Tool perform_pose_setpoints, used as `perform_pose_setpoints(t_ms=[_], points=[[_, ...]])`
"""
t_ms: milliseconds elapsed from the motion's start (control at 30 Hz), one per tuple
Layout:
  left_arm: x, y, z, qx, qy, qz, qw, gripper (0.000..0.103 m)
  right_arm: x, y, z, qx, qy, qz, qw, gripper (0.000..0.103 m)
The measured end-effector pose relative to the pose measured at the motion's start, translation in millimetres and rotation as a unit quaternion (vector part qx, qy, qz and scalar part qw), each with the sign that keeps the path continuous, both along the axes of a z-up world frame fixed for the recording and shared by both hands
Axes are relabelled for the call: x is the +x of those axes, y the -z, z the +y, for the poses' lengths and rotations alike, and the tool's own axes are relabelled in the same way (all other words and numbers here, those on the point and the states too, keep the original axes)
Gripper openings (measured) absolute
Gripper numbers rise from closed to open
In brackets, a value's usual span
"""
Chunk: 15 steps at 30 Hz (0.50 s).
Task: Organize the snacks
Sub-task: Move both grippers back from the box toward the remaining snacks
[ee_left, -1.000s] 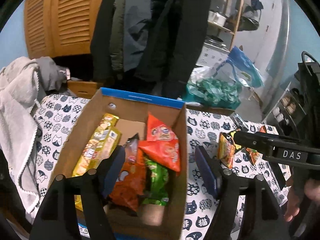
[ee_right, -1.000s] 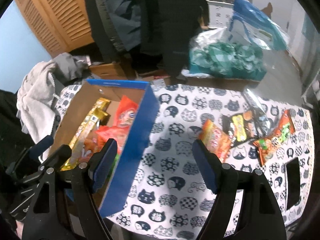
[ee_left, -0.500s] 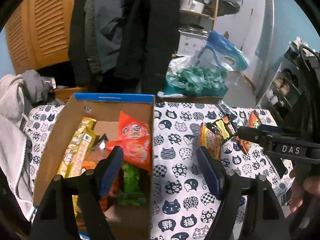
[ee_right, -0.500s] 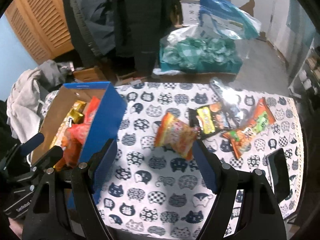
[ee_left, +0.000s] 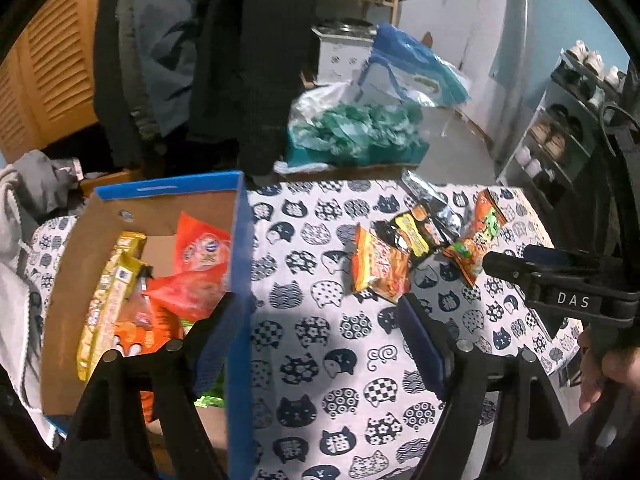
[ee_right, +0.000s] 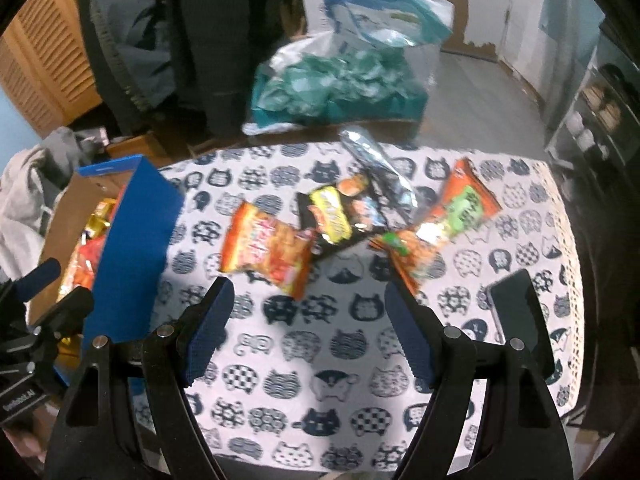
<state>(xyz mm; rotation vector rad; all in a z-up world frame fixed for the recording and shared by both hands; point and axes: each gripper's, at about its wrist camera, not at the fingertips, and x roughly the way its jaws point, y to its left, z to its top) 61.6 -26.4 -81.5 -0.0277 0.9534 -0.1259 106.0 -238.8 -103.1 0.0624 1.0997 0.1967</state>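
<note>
A cardboard box with blue outer walls (ee_left: 240, 240) (ee_right: 136, 240) stands at the table's left and holds several snack packs, among them a red pack (ee_left: 188, 284) and a yellow pack (ee_left: 108, 300). Three snack packs lie on the cat-print cloth: an orange pack (ee_right: 266, 248) (ee_left: 378, 266), a black-and-yellow pack (ee_right: 340, 212) (ee_left: 416, 228), and an orange-and-green pack (ee_right: 440, 224) (ee_left: 476, 236). My left gripper (ee_left: 316, 332) is open and empty, straddling the box's right wall. My right gripper (ee_right: 306, 320) is open and empty, just short of the orange pack; it also shows in the left wrist view (ee_left: 560, 280).
A crinkled silver wrapper (ee_right: 376, 160) lies behind the packs. A dark phone (ee_right: 520, 320) lies at the table's right edge. A bag of teal items (ee_right: 336, 84) stands behind the table. Coats hang at the back; grey cloth (ee_left: 16, 220) is heaped left of the box.
Both grippers have swung right, away from over the box toward the loose packs on the cloth. Both stay open and empty. The packs have not moved.
</note>
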Motion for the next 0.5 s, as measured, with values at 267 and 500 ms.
perform_pose_setpoints(t_ms=[267, 500], points=[[21, 20, -19, -0.009, 0.005, 0.045, 0.9989, 0.081, 5, 16, -29, -0.017, 0.013, 0.017, 1.000, 0.077], [43, 41, -34, -0.024, 0.003, 0.087, 0.9959, 0.081, 16, 31, -49, -0.039, 0.005, 0.042, 0.998, 0.077]])
